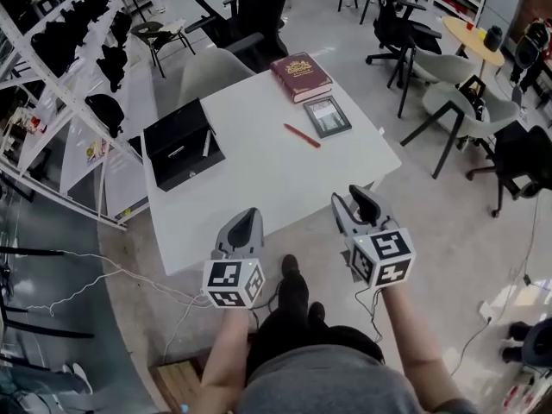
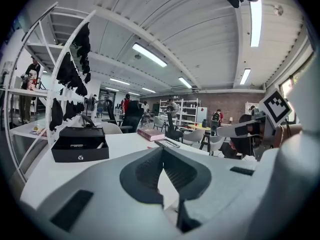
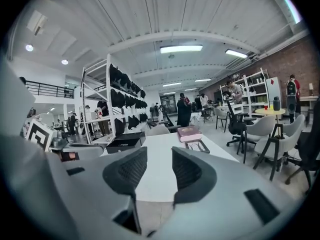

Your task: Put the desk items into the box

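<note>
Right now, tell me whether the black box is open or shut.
Open. The box shows its dark inside from above, with a pale stick lying in it; no lid covers it.

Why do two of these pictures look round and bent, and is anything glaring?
Left gripper view: wide-angle lens bends the white ceiling beams into arcs, corners go black, the long ceiling strip lights glare. Right gripper view: same round bending; the grey tool up close looks soft. Head view: straighter lines, even light, little shadow on the white rectangular table.
</note>
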`<state>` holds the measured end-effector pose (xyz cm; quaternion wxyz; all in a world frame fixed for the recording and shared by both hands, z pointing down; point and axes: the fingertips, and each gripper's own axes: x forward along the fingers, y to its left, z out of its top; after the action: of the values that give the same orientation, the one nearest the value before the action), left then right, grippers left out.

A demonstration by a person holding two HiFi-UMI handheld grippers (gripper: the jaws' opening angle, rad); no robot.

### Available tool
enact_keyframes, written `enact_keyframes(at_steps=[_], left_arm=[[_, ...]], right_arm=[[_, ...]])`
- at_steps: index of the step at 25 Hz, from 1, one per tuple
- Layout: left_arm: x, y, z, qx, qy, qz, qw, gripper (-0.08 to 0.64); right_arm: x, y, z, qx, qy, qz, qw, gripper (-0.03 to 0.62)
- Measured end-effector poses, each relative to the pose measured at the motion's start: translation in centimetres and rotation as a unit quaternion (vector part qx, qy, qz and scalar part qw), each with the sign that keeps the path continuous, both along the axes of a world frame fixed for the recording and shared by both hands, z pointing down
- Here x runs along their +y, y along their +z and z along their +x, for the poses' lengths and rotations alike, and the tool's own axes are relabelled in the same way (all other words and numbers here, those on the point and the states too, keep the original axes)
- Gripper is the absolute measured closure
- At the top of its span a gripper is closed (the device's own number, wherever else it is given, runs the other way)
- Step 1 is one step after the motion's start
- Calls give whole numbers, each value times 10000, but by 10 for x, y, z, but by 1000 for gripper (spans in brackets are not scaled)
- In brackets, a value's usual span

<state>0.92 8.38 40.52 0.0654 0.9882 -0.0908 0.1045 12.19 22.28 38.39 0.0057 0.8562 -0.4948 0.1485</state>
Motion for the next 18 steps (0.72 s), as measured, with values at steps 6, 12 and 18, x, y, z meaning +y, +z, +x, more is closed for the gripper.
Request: enact_keyframes(at_steps=[6, 12, 18], left_arm=[[-31, 4, 26, -66, 82, 51, 9999, 554], [-64, 13, 58, -152, 186, -42, 9997, 554], [-91, 23, 85, -237, 261, -189, 9992, 554]], right_arm=[[-41, 5, 30, 24, -46, -91, 9999, 428], [-83, 17, 63, 1, -105, -324, 9994, 428], [-117, 28, 90, -62, -110, -556, 9984, 428]])
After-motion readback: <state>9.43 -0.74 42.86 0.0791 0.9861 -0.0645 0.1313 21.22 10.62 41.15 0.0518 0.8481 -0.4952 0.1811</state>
